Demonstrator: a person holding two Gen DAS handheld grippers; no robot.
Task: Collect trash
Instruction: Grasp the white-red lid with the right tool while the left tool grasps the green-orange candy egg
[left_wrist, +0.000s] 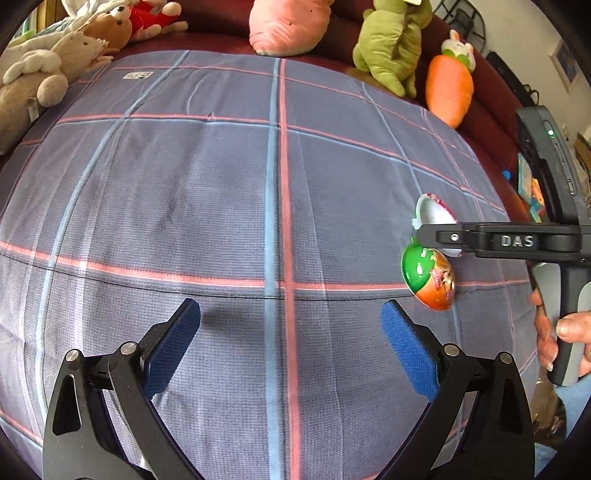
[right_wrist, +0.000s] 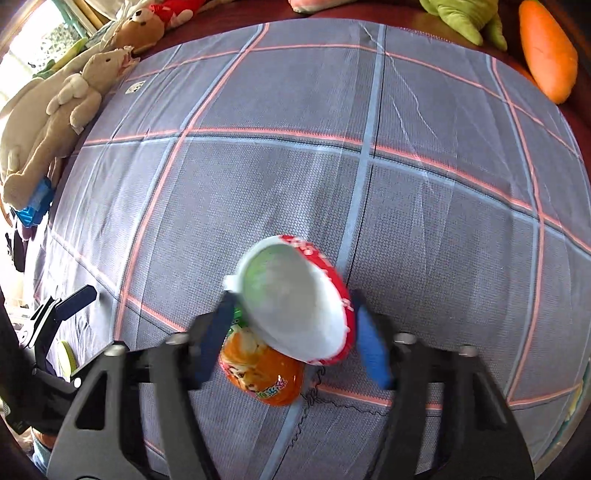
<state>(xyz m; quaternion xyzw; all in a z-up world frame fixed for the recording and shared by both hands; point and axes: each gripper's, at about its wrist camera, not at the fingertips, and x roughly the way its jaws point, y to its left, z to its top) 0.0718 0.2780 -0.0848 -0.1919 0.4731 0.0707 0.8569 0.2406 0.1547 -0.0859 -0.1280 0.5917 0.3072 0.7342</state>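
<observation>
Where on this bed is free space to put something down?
The plaid sheet is bare across its middle, from the left tool up to the plush toys. The far edge is crowded: rabbit plush, pink plush, carrot plush. The right tool holds snack cups.

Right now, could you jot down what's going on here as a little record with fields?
Surface: plaid cloth
Trash: two empty cups, one white-and-red, one orange-and-green, joined or just touching, cannot tell
Right gripper: fingers around the cups, which hang above the cloth
Left gripper: open, holding nothing, over the cloth
Around the edge: plush toys, including a bear and a carrot
Bin: none in view
</observation>
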